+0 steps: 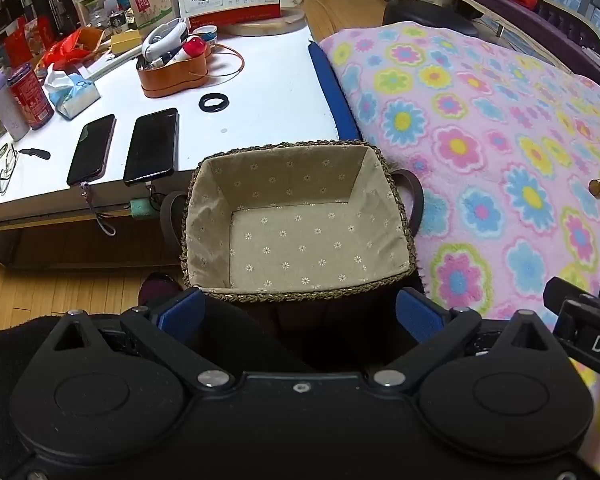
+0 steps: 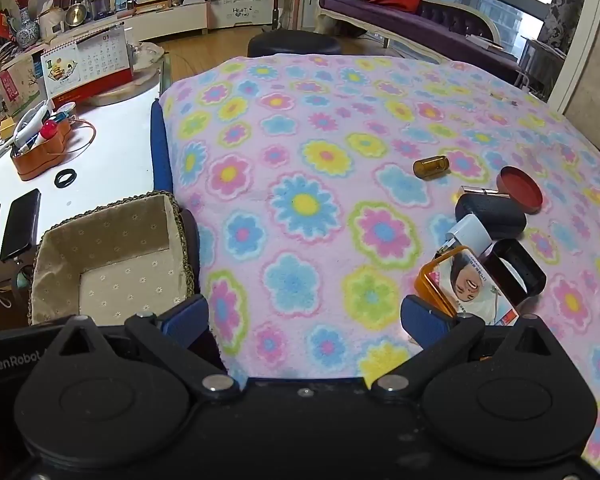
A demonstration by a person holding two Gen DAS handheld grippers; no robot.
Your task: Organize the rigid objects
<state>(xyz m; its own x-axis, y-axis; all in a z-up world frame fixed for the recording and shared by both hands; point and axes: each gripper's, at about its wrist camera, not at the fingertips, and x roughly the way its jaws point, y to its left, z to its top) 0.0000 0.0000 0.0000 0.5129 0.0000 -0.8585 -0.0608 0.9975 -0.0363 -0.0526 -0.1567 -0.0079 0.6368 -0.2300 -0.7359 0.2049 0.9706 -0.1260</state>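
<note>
both claws, the left gripper and right gripper, gape wide with nothing inside, and the small brown bottle looks light, hard and rolly, so pinch its middle.

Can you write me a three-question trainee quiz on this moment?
1. True or false: the lined basket already holds an item.
2. Which lies farthest from the basket? A) amber vial B) red round lid C) orange case
3. Fill in: both the left gripper and the right gripper are ____.

Key: 1 false, the basket is empty. 2 B. 3 open, nothing held.
</note>
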